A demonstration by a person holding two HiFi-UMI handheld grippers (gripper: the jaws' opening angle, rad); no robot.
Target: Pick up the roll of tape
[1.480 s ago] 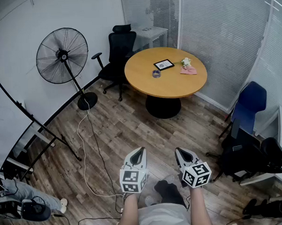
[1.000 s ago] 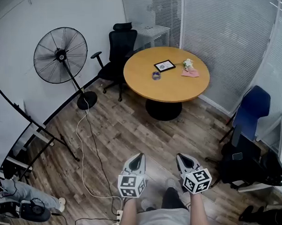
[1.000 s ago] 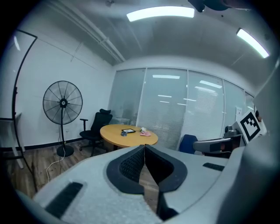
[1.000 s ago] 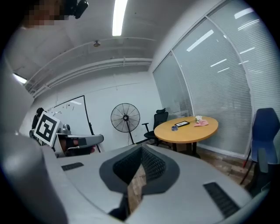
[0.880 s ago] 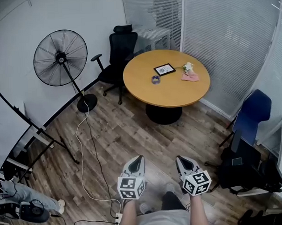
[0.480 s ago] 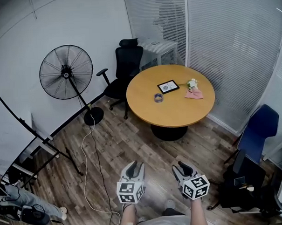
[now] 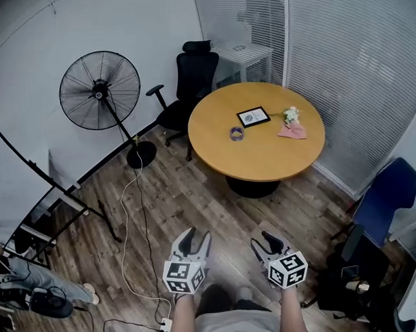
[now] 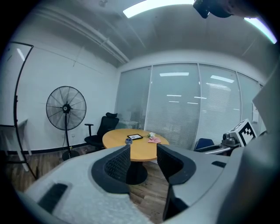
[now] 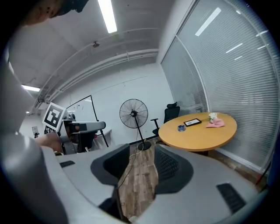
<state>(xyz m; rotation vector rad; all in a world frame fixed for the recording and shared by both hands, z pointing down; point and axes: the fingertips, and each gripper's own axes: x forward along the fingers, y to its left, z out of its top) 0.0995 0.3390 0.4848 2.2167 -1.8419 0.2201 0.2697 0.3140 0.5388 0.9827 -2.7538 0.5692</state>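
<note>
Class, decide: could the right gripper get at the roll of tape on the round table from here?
Probably not yet: the right gripper, jaws opening and empty, is far short of the roll of tape on the table. Only wooden floor lies between.

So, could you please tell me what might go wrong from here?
1. The white cable trails across the floor just left of the person, who stands well short of the round table; a foot might catch it on the walk over.
2. The roll of tape lies close to the framed picture, so a tool could nudge that.
The left tool and right tool are opening, with nothing between their jaws.
</note>
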